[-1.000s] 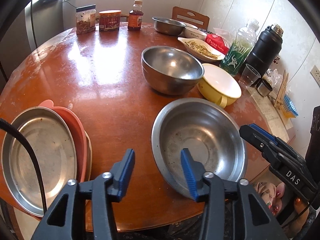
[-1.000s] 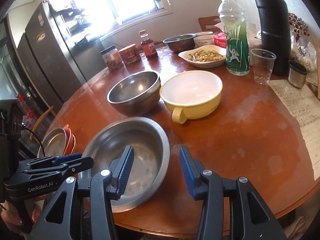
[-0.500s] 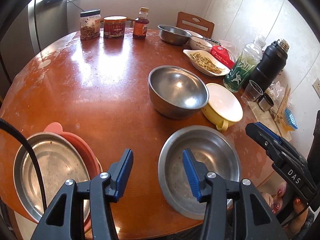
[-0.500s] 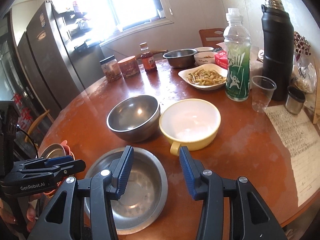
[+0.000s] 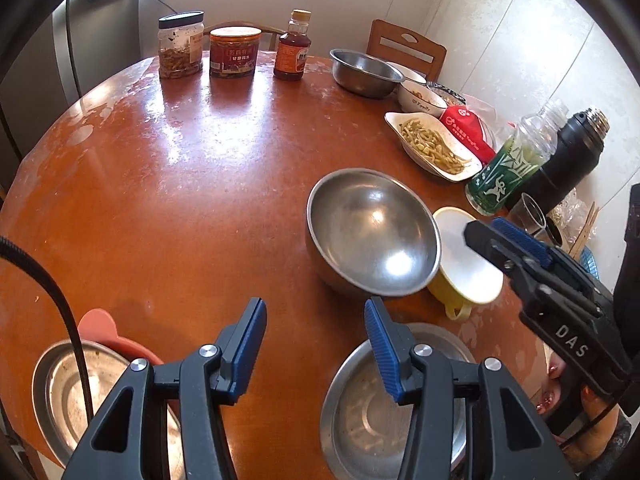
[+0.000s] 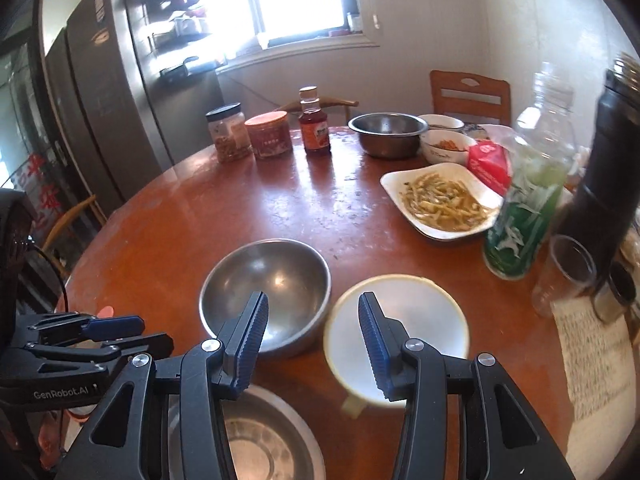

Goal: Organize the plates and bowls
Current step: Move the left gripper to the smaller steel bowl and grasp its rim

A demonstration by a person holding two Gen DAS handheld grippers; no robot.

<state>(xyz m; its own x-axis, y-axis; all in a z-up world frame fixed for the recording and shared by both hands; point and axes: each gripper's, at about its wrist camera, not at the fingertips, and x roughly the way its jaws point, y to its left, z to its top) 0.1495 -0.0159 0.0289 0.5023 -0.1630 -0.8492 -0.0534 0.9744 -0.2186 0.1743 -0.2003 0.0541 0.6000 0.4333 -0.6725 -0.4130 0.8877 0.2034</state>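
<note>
A deep steel bowl [image 5: 372,232] sits mid-table beside a yellow bowl with a white inside [image 5: 468,260]; both show in the right wrist view, steel [image 6: 268,288] and yellow [image 6: 400,328]. A shallow steel bowl [image 5: 360,412] lies at the near edge, under my left gripper's right finger. A steel plate [image 5: 68,392] rests on a pink plate [image 5: 100,326] at the near left. My left gripper [image 5: 316,344] is open and empty above the near table edge. My right gripper [image 6: 312,336] is open and empty, above the gap between the deep steel bowl and the yellow bowl.
At the back stand two jars [image 5: 180,46], a sauce bottle [image 5: 292,54], a steel bowl [image 5: 364,74] and small white bowls [image 5: 420,98]. A white dish of noodles [image 5: 436,148], a green bottle [image 5: 512,164], a black flask [image 5: 560,160] and a clear cup [image 6: 568,272] crowd the right side.
Both grippers have risen and drawn back from the table, so the shallow steel bowl and the plates now sit lower in view. Both stay open and empty.
</note>
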